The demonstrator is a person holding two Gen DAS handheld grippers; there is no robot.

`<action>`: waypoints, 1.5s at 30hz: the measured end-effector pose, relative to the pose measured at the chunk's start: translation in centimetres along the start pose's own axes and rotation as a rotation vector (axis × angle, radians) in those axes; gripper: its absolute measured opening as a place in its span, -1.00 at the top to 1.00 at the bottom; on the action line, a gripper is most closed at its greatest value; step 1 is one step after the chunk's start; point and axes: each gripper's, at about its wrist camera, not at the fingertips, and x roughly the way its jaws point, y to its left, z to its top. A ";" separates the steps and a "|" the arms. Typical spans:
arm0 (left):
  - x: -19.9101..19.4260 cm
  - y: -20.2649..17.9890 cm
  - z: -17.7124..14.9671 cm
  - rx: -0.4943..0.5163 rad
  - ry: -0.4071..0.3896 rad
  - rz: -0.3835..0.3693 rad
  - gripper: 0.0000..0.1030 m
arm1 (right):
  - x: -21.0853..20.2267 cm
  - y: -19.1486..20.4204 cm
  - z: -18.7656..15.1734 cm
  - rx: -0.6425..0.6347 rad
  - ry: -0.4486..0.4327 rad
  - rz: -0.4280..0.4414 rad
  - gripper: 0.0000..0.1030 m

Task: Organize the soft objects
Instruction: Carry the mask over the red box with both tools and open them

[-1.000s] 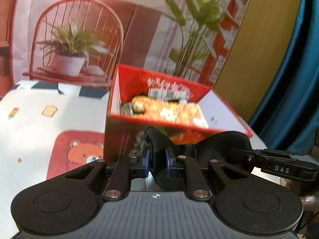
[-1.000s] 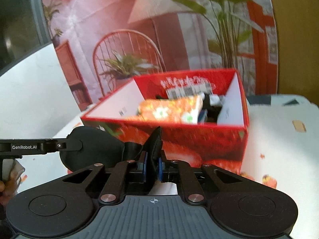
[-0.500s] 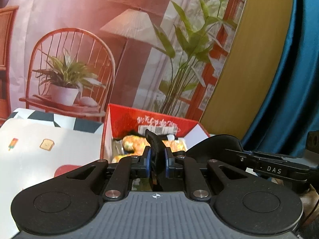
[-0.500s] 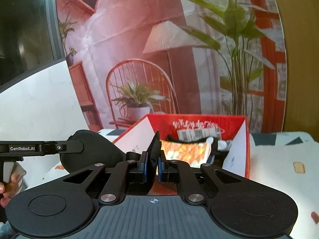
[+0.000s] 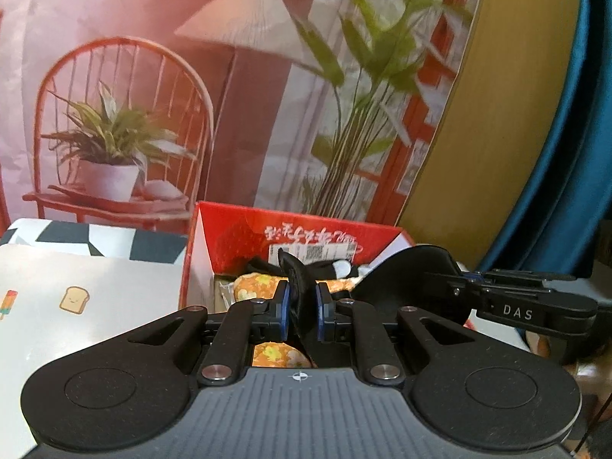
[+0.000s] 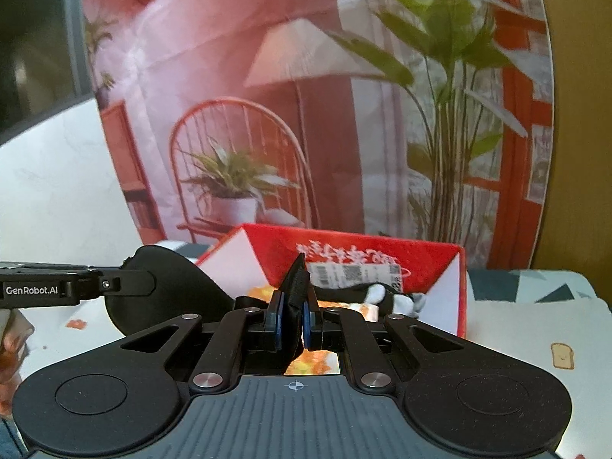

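Observation:
A black eye mask is stretched between my two grippers, above the near side of a red cardboard box. My left gripper is shut on one end of the mask. My right gripper is shut on the other end, and the mask's rounded cup shows to its left. Inside the box lie an orange floral soft item and a black-and-white plush. The box floor under the mask is hidden.
The box stands on a table with a light cloth printed with toast and ice lollies. A pink poster backdrop with a chair and plants rises behind it. A blue curtain hangs at the right. A hand holds the other gripper's handle.
Both grippers have risen and moved toward the box, carrying the mask. The box has dropped lower in both views, and its inside now lies right under the fingers.

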 end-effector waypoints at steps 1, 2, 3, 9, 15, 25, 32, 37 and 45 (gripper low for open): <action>0.7 0.1 0.2 0.004 0.016 0.003 0.72 | 0.6 -0.4 0.1 0.015 0.018 -0.007 0.83; 1.3 0.3 0.3 0.006 0.034 0.004 0.72 | 1.1 -0.8 0.1 0.027 0.029 -0.014 0.83; 2.0 0.5 0.5 0.004 0.049 0.009 0.72 | 1.7 -1.2 0.1 0.042 0.049 -0.018 0.83; 4.9 1.8 0.6 0.004 0.142 0.028 0.72 | 4.4 -3.1 -0.7 0.120 0.151 -0.034 0.83; 6.8 1.6 -0.4 0.054 0.218 0.046 0.72 | 6.8 -3.6 -2.2 0.139 0.245 -0.040 0.84; 8.8 1.6 -0.5 0.141 0.244 0.094 0.72 | 8.8 -3.6 -3.6 0.147 0.305 -0.066 0.84; 8.3 1.8 0.4 0.142 0.179 0.109 0.71 | 7.2 -3.1 -3.5 0.124 0.188 -0.147 0.84; 9.2 1.4 -0.2 0.178 0.227 0.108 0.65 | 7.3 -3.0 -3.5 0.108 0.209 -0.144 0.83; 8.8 2.1 -0.5 0.184 0.250 0.105 0.22 | 7.3 -3.3 -4.0 0.112 0.224 -0.145 0.67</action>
